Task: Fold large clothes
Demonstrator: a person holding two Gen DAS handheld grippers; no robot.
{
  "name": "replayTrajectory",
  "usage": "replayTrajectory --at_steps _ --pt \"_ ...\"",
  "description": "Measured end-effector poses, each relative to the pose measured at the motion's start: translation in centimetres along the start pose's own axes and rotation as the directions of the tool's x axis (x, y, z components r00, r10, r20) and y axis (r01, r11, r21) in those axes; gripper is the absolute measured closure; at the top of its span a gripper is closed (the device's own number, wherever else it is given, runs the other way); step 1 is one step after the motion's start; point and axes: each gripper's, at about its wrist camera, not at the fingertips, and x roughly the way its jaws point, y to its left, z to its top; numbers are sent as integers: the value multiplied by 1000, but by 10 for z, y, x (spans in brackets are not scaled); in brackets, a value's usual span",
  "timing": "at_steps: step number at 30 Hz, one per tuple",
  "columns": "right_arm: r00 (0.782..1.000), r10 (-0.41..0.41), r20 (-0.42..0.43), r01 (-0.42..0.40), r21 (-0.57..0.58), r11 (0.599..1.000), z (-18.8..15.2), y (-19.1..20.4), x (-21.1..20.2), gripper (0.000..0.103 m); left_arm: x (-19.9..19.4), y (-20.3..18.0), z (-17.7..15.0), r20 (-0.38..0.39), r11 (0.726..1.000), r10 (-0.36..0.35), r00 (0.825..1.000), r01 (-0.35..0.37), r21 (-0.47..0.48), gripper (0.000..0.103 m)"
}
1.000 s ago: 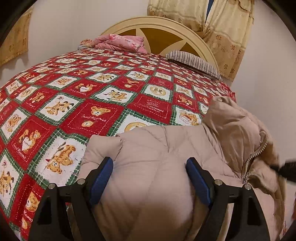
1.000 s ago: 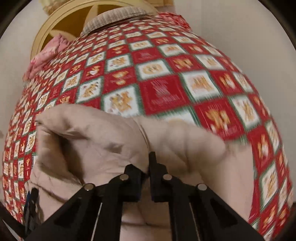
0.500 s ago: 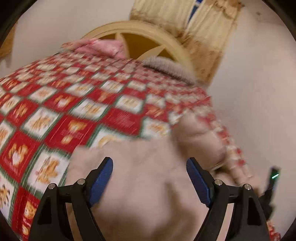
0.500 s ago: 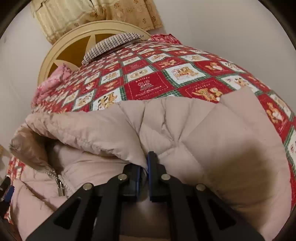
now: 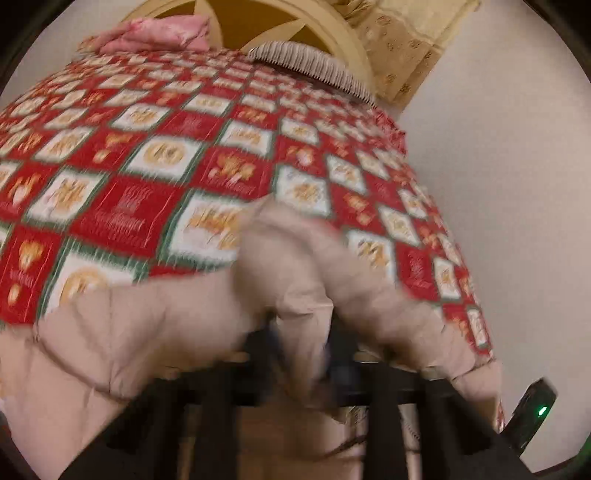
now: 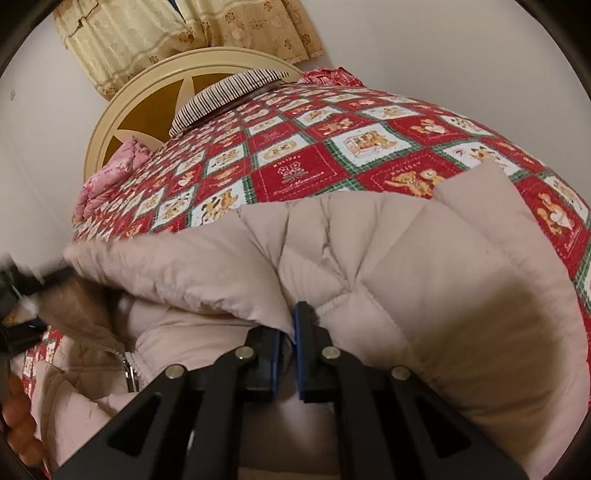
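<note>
The jacket [image 6: 388, 251] lies on the near end of the bed [image 6: 332, 147], spread across the quilt [image 6: 295, 173]. At the far end a pillow [image 6: 225, 96] rests against the headboard [image 6: 147, 96], with a bundled blanket [image 6: 110, 173] to its left. Curtains [image 6: 177, 33] hang behind the headboard. The right claw [image 6: 291, 332] sits on the jacket's near fold, the left claw [image 5: 303, 350] on its left part.

The left gripper [image 5: 301, 343], open earlier, now pinches the jacket [image 5: 155, 332].
</note>
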Motion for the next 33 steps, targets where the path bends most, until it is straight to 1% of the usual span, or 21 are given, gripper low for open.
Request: replayTrajectory --at_steps 2,3,5,8,10,14,16,18,19,20,21,22,23,24,25,26,27,30,31,32,33 --pt "1000 10 -1 -10 11 1000 0 -2 0 97 -9 13 -13 28 999 24 999 -24 -21 91" --pt "1000 14 -2 -14 15 1000 0 -2 0 97 -12 21 -20 27 998 28 999 -26 -49 92" --pt "1000 21 -1 -21 24 1000 0 -4 0 97 -20 42 -37 38 991 3 999 3 -132 92" --pt "1000 21 -4 -21 25 999 0 -4 1 97 -24 62 -65 87 979 -14 996 31 -200 93" --pt "1000 19 -6 -19 23 1000 0 -3 1 97 -26 62 -75 126 981 0 992 25 -194 94" --pt "1000 7 -11 -7 8 1000 0 0 1 95 -21 53 -75 140 987 48 989 -25 -161 94" --pt "1000 12 -20 -12 0 1000 1 1 1 88 -22 54 -76 146 986 38 989 -13 -168 94" --pt "997 59 -56 -58 21 998 5 -3 -7 82 -23 58 -77 148 984 22 989 5 -178 94" --pt "996 67 -54 -65 47 997 7 -7 -15 80 -23 60 -78 150 984 19 989 8 -179 94" --pt "998 61 -12 -60 93 994 9 -15 -31 77 -23 62 -76 151 984 19 988 8 -178 94" --pt "998 46 45 -51 126 991 10 -20 -47 64 -23 62 -77 152 984 20 988 7 -177 94" --pt "992 6 127 -26 159 987 11 -24 -67 57 -23 62 -77 154 984 21 988 6 -175 94" --pt "979 -39 202 4 171 985 13 -23 -84 57 -22 62 -76 156 984 21 988 7 -175 94" --pt "969 -55 242 18 154 988 17 -17 -93 58 -23 61 -76 157 985 20 987 8 -175 94" --pt "968 -47 248 22 105 994 25 -5 -95 65 -23 61 -77 159 985 22 987 6 -174 94" --pt "973 -2 229 -8 44 999 35 12 -90 71 -24 61 -77 160 985 24 987 4 -173 94" --pt "977 29 212 -32 10 999 42 25 -84 81 -24 61 -77 161 985 25 987 3 -172 94" --pt "985 103 141 -86 -119 989 58 81 -54 81 -24 61 -77 164 985 26 986 3 -171 94" --pt "986 141 91 -125 -164 978 60 100 -39 81 -24 62 -77 165 985 23 986 5 -171 94" --pt "986 162 45 -150 -200 968 58 115 -25 81 -24 62 -77 167 985 21 986 8 -172 94" --pt "987 162 -1 -157 -245 957 53 130 -10 81 -24 63 -76 168 985 19 986 11 -173 94"
